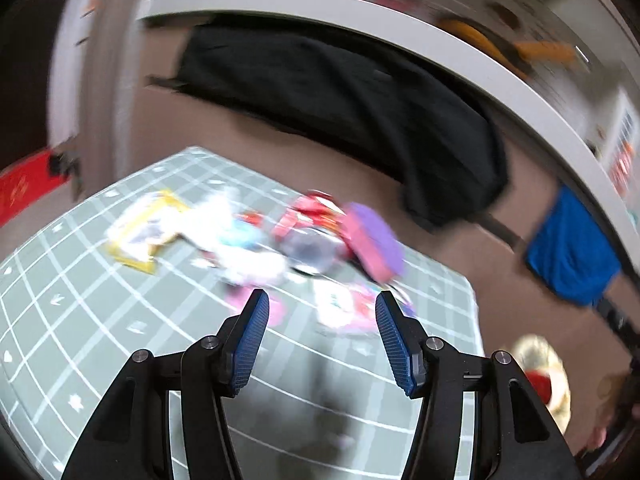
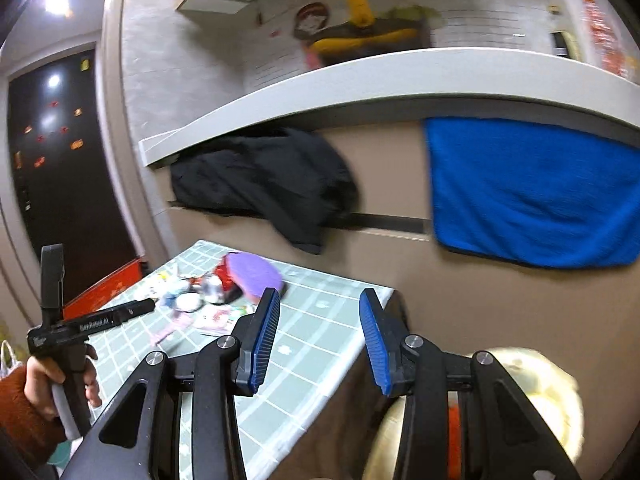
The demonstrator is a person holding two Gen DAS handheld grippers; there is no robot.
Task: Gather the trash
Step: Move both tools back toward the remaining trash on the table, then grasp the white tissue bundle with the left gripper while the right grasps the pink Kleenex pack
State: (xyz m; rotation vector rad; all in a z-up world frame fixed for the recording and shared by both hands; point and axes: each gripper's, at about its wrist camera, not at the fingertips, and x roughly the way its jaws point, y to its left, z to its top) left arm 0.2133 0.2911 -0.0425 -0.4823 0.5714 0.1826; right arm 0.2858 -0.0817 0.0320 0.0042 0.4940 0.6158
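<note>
The trash [image 1: 304, 240] lies heaped near the far end of my green checked table [image 1: 100, 340], just ahead of my left gripper [image 1: 320, 304]: wrappers, a yellow-edged packet [image 1: 140, 232], a pink-and-purple pack [image 1: 372, 240]. It looks light, crinkly and slippery, so I judge a pinch on a flat edge best. Both my left and right gripper [image 2: 318, 300] are spread wide, holding nothing. A pale bin [image 2: 532, 392] sits beside the table, something red inside; I cannot tell what.
</note>
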